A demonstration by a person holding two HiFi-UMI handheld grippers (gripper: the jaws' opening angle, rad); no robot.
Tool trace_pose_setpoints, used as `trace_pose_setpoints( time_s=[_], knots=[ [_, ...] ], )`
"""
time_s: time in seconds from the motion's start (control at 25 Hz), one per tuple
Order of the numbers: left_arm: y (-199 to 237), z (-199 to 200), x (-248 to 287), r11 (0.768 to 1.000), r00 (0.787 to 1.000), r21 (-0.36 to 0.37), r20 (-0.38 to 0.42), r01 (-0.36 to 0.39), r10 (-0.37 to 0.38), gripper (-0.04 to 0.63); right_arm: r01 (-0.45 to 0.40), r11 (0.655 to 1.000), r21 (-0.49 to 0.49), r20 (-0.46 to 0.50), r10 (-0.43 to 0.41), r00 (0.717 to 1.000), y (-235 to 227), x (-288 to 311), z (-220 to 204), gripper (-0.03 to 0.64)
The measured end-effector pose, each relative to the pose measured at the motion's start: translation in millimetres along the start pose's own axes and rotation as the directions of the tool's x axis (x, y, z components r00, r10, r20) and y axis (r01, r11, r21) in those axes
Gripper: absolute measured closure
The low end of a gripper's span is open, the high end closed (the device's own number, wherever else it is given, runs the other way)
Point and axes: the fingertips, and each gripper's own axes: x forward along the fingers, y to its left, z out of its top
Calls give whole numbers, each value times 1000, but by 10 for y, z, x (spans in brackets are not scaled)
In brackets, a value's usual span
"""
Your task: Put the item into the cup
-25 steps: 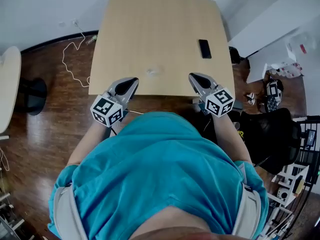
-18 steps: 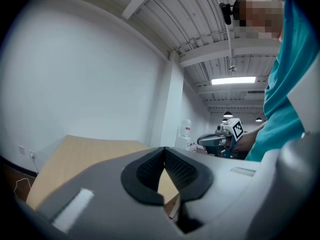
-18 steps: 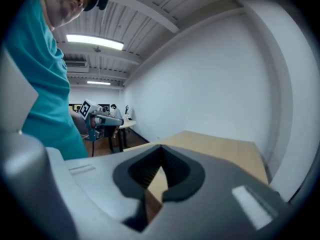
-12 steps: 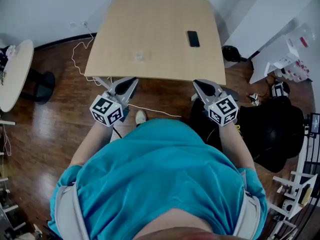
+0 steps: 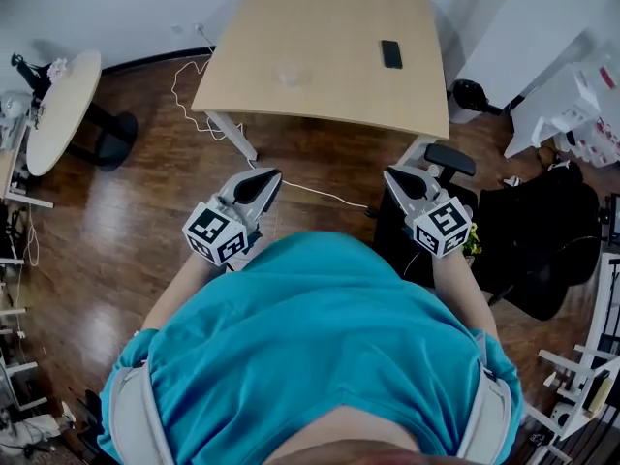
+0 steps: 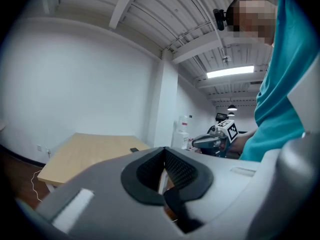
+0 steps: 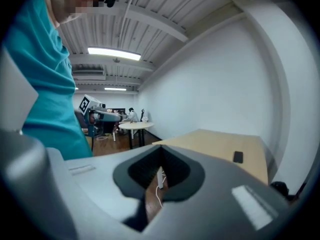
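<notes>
Cup [image 5: 289, 73], a faint clear shape, sits on the table [image 5: 320, 27], well apart at 12 o'clock from the left gripper [image 5: 274, 174], the nearer one, and 11 o'clock from the right gripper [image 5: 389, 173]. Both grippers are closed and empty. I cannot make out the item.

No text or number can be read

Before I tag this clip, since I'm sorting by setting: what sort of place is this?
Probably an office or lab room: a wooden table, a black office chair and a round side table.
</notes>
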Motion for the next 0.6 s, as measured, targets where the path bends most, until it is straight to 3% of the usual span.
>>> trace_pose_setpoints(
  time_s=[0.24, 0.6],
  knots=[
    [20, -40, -662, 1000, 999, 5, 37, 6, -6, 591, -3, 1000, -1, 30, 3, 1000, 617, 91, 173, 614],
    [202, -236, -1832, 998, 998, 16, 32, 59, -59, 591, 50, 994, 93, 46, -54, 997, 1590, 458, 422, 614]
  ],
)
